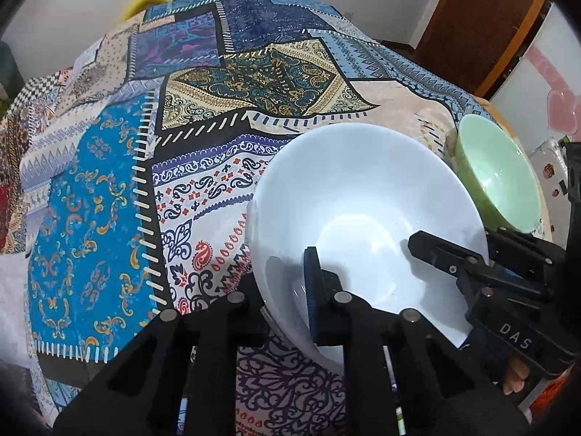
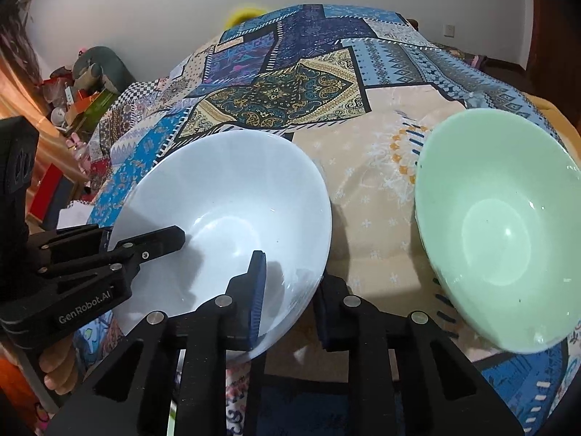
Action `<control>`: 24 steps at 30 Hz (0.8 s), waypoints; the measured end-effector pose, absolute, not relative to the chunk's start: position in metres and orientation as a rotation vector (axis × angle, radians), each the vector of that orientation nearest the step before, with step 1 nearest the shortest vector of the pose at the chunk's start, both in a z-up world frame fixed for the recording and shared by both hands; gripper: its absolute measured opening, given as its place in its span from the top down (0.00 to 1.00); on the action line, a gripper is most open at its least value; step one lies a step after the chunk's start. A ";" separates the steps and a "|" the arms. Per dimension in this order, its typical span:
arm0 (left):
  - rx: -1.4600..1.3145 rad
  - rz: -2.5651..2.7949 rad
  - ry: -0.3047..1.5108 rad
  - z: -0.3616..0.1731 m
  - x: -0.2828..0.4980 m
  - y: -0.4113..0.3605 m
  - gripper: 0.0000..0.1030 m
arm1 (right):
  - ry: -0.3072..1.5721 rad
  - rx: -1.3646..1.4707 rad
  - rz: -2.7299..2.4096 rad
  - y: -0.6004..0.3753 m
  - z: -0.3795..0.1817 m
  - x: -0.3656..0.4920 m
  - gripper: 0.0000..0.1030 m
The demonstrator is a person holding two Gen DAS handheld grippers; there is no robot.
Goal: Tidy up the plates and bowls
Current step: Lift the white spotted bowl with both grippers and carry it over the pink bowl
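Bright patchwork cloth [image 1: 109, 189] covers the table. On it sits a big round white bowl [image 1: 363, 196], tipped up a little. Both grippers hold its rim, one finger inside, one outside: the left gripper [image 1: 287, 290] on one side, the right gripper [image 2: 290, 290] on the other. A smaller round green bowl [image 2: 508, 225] rests just beside it

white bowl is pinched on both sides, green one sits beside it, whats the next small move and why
Probably lift the white bowl and carry it toward the green bowl to nest them. Both tongs, left and right, straddle its rim on opposite sides, one finger inside each, and the green bowl sits empty alongside.
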State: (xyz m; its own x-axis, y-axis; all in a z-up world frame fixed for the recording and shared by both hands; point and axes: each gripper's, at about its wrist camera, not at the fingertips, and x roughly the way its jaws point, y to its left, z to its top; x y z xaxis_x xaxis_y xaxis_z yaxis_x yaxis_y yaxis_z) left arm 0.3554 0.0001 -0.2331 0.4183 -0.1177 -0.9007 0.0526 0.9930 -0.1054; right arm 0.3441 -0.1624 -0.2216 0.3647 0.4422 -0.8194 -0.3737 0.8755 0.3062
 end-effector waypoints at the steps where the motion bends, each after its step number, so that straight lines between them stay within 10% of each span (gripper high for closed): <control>1: -0.062 -0.107 1.131 -0.232 0.354 0.000 0.85 | 1.077 0.077 0.526 -0.163 -0.220 0.342 0.79; 24: -0.067 -0.081 0.968 -0.141 0.261 0.005 0.85 | 0.933 0.037 0.579 -0.155 -0.143 0.277 0.79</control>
